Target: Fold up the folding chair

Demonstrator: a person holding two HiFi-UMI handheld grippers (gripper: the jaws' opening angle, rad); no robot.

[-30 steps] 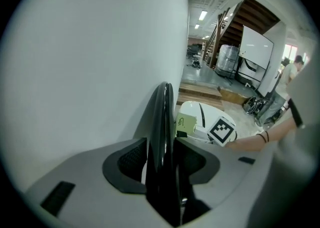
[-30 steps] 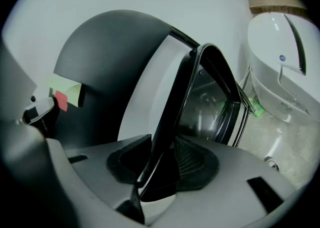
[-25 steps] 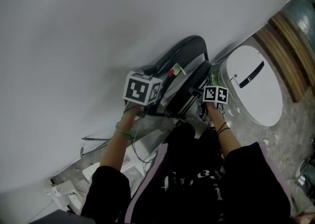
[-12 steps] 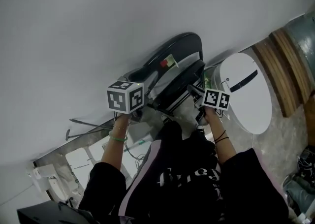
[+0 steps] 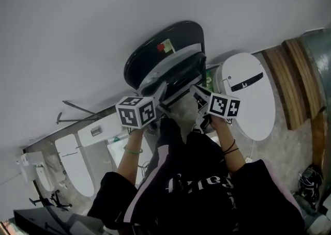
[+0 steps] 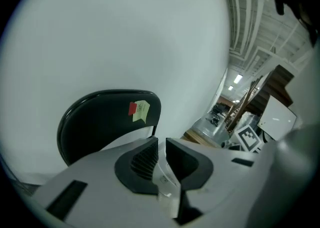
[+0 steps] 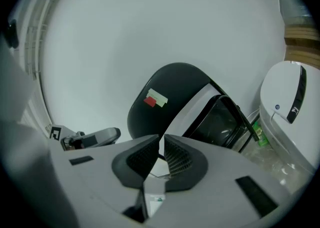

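White oval-lidded unit [image 5: 248,102] beside wooden boards [image 5: 292,81], green bottle [image 5: 208,81] at its left, plain white wall [image 5: 77,27] behind

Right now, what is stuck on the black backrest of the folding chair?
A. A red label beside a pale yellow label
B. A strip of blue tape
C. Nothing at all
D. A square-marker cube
A: the left gripper view shows a red label beside a pale yellow label high on the backrest. The right gripper view shows the same pair.
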